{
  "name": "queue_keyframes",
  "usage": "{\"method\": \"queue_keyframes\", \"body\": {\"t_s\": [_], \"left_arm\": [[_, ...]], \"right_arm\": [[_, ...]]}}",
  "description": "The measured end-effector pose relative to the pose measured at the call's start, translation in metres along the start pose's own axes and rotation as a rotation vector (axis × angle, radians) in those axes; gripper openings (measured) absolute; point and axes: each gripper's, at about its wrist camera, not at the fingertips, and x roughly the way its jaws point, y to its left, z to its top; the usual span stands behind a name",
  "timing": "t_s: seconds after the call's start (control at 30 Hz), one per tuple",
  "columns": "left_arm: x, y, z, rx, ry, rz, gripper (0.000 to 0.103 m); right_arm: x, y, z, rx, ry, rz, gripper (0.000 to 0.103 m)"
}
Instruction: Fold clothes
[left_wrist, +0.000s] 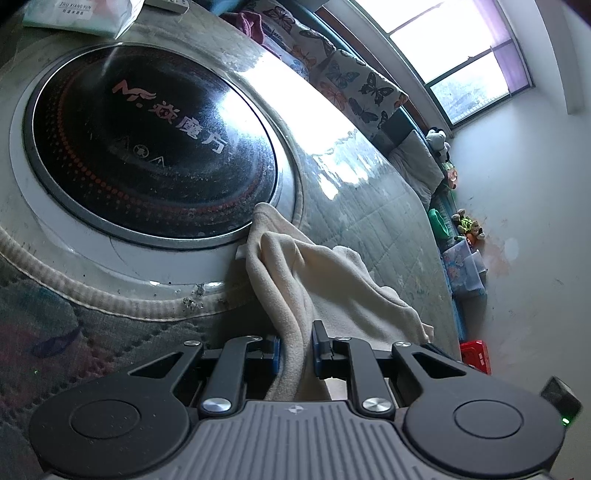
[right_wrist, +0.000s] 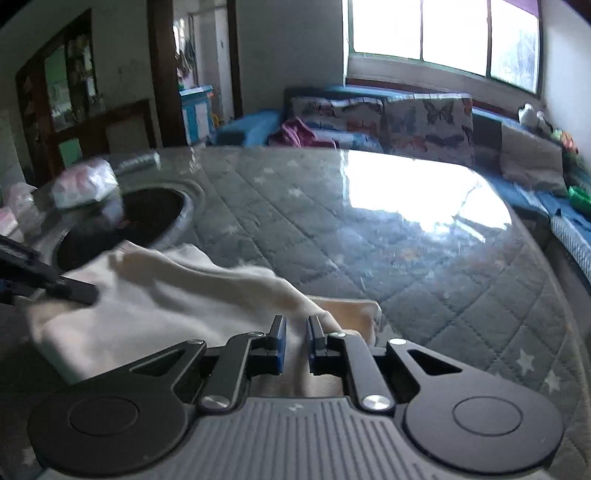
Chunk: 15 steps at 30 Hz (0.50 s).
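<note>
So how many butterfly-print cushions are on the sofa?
2: one butterfly-print cushion on the left, another beside it to the right, on the blue sofa. More may be hidden.

left tongs (right_wrist: 74, 291) cut off; cloth (right_wrist: 155, 295) blurred.

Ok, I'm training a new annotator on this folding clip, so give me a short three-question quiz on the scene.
1. True or false: the left claw is shut on the cream cloth.
2. What does the right claw grip? A) a pillow B) the cream cloth C) nothing
3. Fill in: the cloth lies beside the round black ____ set into the table.

Key: 1 true; 2 B; 3 cooktop.
</note>
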Motion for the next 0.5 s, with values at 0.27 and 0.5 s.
{"method": "queue_keyframes", "body": {"t_s": [0.27,0.5], "left_arm": [[0.001,-0.003,0.002,0.012,0.006,0.003,0.018],[0.002,-0.003,0.003,0.023,0.009,0.006,0.018]], "right_arm": [[-0.012,-0.002,0.001,0.009,-0.029,-0.024,0.016],[-0.02,-0.02,-0.017,0.108,-0.017,-0.061,0.034]]}}
